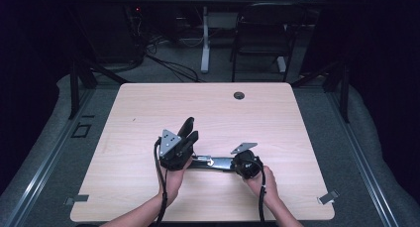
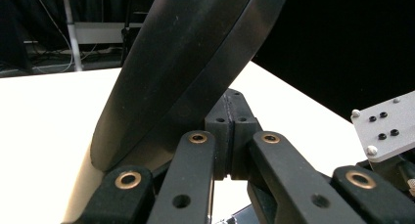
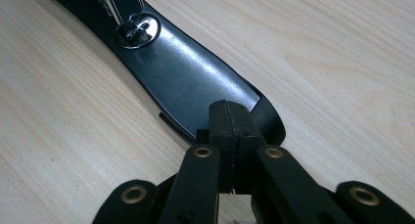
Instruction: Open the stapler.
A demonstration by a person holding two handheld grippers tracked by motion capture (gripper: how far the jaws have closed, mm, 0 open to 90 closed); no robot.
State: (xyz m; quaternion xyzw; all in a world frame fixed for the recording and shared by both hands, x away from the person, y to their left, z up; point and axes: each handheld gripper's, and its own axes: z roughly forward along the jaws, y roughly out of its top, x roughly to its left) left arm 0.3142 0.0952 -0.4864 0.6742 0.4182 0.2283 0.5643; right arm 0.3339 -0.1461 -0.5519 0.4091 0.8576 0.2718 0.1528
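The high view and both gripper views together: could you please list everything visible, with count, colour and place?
Black leather belt with a silver buckle: one, black; one part lies flat on the table near its front, another rises at a slant at the left gripper.
Light wooden table: one, pale wood, centre of the high view.
Round cable hole in the tabletop: one, dark, near the far edge.
Black folding chair: one, behind the table.
White table leg: one, on the floor beyond the table.
Left gripper: one, black, jaws closed beside the raised belt.
Right gripper: one, black, jaws closed on the belt end.
Person's hands: two, at the bottom edge.
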